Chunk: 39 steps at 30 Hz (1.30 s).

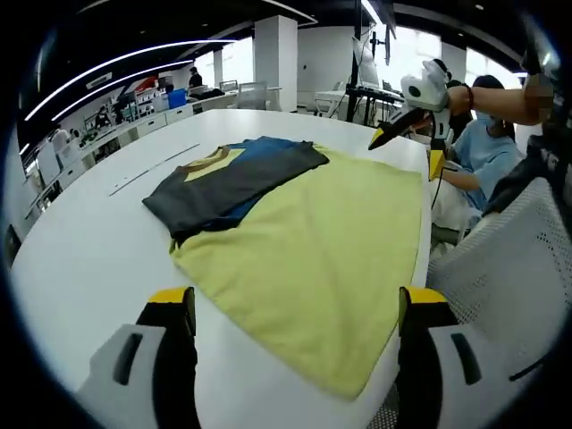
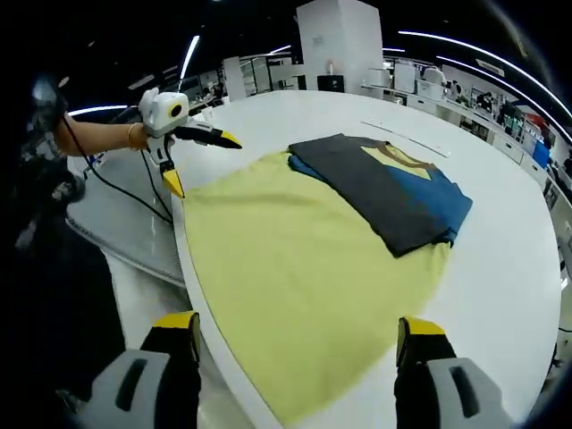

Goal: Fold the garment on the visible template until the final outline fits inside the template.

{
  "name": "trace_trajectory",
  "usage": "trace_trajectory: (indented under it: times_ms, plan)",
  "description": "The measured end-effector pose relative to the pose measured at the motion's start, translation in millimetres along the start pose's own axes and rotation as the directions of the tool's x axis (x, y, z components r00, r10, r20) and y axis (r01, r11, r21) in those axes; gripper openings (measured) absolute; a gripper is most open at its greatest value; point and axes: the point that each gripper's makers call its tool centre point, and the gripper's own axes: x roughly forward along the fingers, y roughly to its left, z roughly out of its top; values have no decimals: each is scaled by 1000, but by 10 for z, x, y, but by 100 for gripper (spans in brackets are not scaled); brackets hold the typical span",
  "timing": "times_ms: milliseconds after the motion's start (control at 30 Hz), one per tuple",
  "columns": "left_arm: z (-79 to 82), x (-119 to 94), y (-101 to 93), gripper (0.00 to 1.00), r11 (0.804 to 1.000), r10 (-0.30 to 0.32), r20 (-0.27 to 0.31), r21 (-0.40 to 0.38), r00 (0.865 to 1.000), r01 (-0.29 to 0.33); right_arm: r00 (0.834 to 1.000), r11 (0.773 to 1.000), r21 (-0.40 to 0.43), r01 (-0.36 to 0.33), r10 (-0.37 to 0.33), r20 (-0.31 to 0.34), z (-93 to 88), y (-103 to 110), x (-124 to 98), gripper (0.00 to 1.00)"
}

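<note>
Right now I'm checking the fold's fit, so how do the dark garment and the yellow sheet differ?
The garment is dark grey with blue and yellow patches; the yellow sheet is plain. The garment is folded and smaller; the sheet lies spread, larger, beneath it. Both lie flat on the white table.

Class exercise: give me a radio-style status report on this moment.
Left gripper open, empty. Right gripper open, empty. Folded dark grey, blue and yellow garment lies on yellow cloth template. Nothing obstructing.

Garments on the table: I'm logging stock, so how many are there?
1 that I can tell: a folded dark grey, blue and yellow garment lies on the far part of the yellow-green template sheet. More could be hidden inside its folds.
</note>
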Motion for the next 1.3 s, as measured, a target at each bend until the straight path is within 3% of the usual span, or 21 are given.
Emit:
trace_trajectory:
  times_ms: [67,267,400,567,967,1300]
  plan:
    - [-61,1,-35,89,1000,-3,-26,16,1000,4,999,1000,-29,1,-2,-32,-78,15,3,88]
    - [-188,10,-96,82,997,-11,-73,76,997,17,999,996,-85,4,-8,-50,-154,57,20,80]
    - [-288,23,-131,79,994,-18,-113,104,993,29,993,983,-181,-5,-16,-115,-268,56,37,73]
    - [-392,16,-150,74,992,-32,-151,114,988,49,986,981,-189,-32,0,-166,-401,74,78,64]
    - [-366,31,-139,65,988,-77,-150,118,986,95,989,984,-179,-16,-11,-147,-369,-20,65,53]
    - [-346,36,-192,48,981,-107,-155,143,982,129,991,983,-185,-14,-11,-135,-359,-72,50,41]
